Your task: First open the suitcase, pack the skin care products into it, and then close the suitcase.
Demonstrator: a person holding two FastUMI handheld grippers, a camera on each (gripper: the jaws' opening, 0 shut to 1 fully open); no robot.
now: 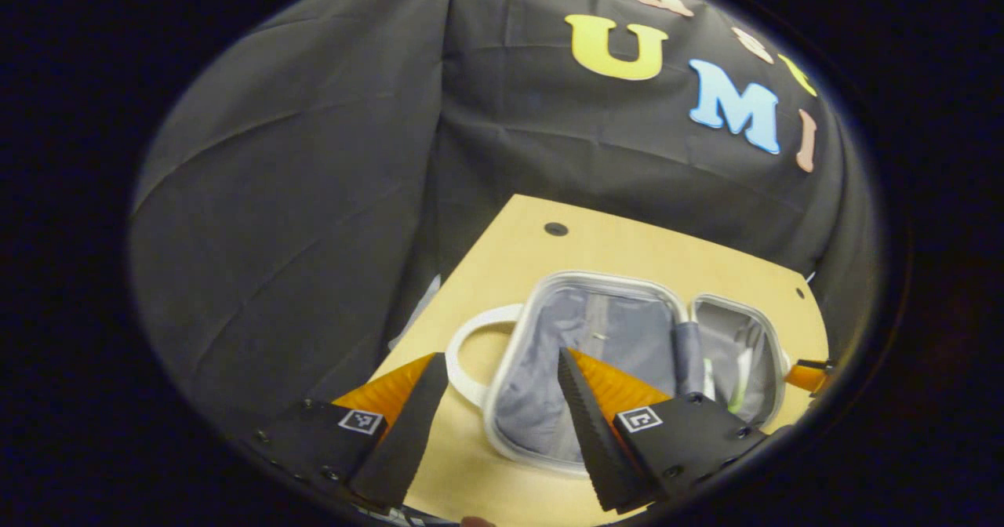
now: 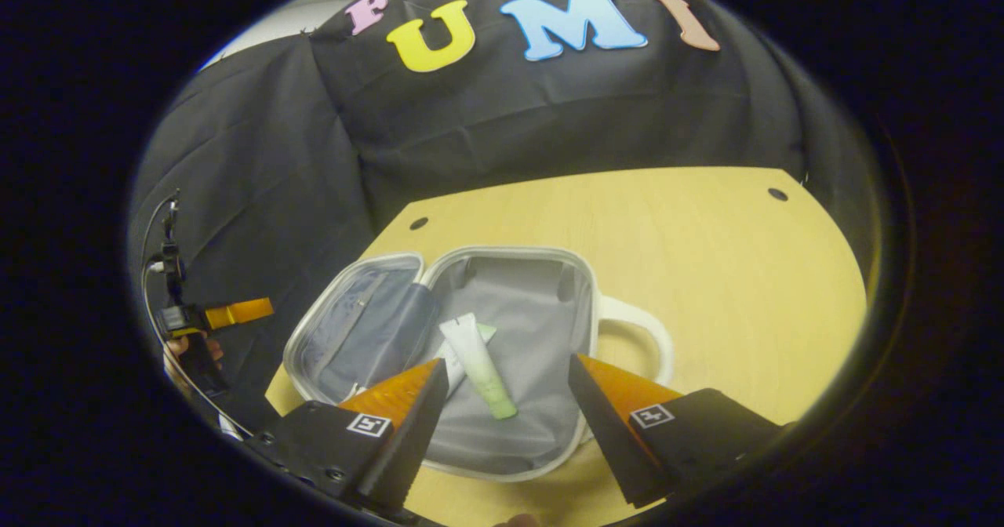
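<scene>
A pale wooden worktop [image 2: 706, 260] with small dark holes near its far edge carries an open suitcase [image 2: 541, 464], lying flat with both halves spread and its grey lining facing up. The suitcase's white handle [image 2: 651, 331] rests on the worktop beside it. In the left gripper view the same suitcase [image 1: 502, 441] lies near the worktop's [image 1: 620, 245] front edge.

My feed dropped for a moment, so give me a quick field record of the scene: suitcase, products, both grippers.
suitcase: open, lying flat on the wooden table, white handle at its side
tubes: two, lying inside the suitcase's grey lined half
left gripper: fingers apart, holding nothing, above the suitcase's edge
right gripper: fingers apart, holding nothing, above the tubes
lid: not yet closed
</scene>
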